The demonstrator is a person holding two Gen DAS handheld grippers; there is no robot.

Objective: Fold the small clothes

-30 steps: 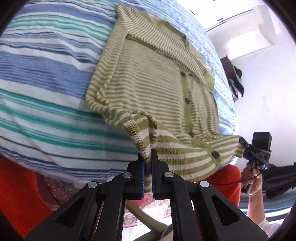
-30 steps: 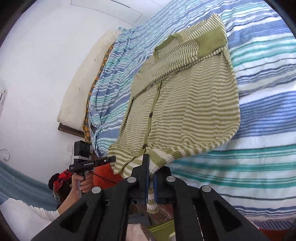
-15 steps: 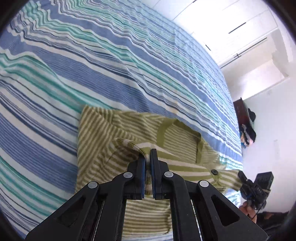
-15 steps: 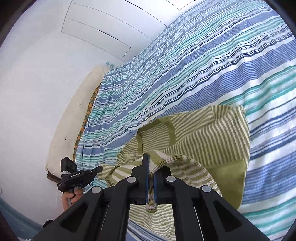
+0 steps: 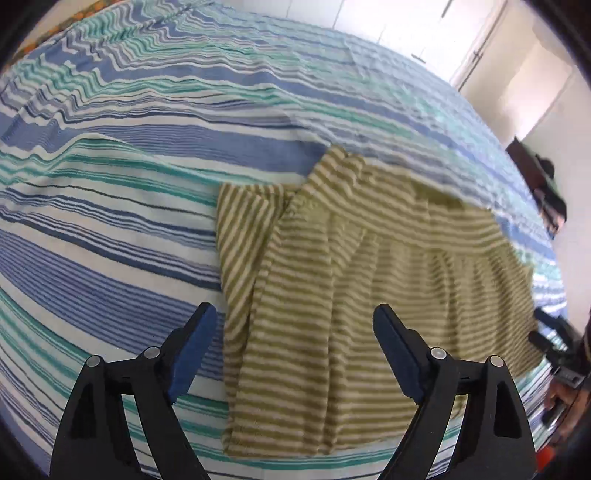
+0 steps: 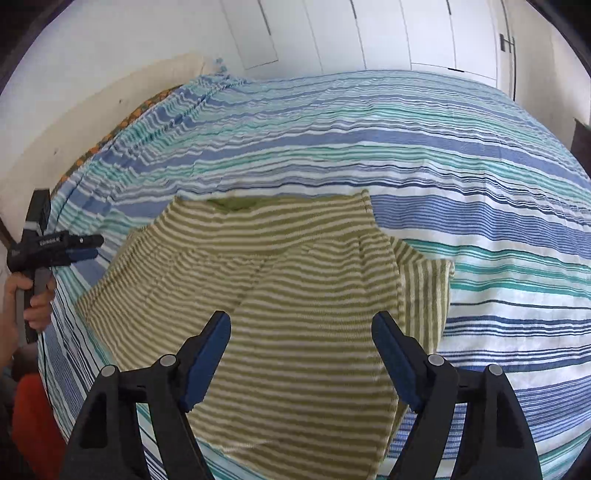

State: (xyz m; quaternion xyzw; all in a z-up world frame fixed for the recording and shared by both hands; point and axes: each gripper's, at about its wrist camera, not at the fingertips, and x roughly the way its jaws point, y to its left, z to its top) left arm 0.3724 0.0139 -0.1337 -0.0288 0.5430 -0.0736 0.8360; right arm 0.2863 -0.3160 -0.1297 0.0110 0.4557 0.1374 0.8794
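A small green-and-cream striped cardigan (image 5: 351,280) lies folded in half on the striped bedspread (image 5: 110,221). It also shows in the right wrist view (image 6: 280,295), with a sleeve end sticking out at its right side (image 6: 424,291). My left gripper (image 5: 291,332) is open and empty, just above the cardigan's near left part. My right gripper (image 6: 301,336) is open and empty above the cardigan's near edge. The left gripper also shows at the left of the right wrist view (image 6: 55,243), held in a hand.
The blue, teal and white striped bedspread (image 6: 443,147) covers the whole bed. A cream headboard cushion (image 6: 92,110) lies along the far left. White wardrobe doors (image 6: 406,33) stand behind the bed. An orange-red object (image 6: 33,424) sits below the bed's near left edge.
Both grippers carried the cardigan's hem up over its top half, then opened and let go. The cardigan now lies folded in half, and both grippers have pulled back slightly.
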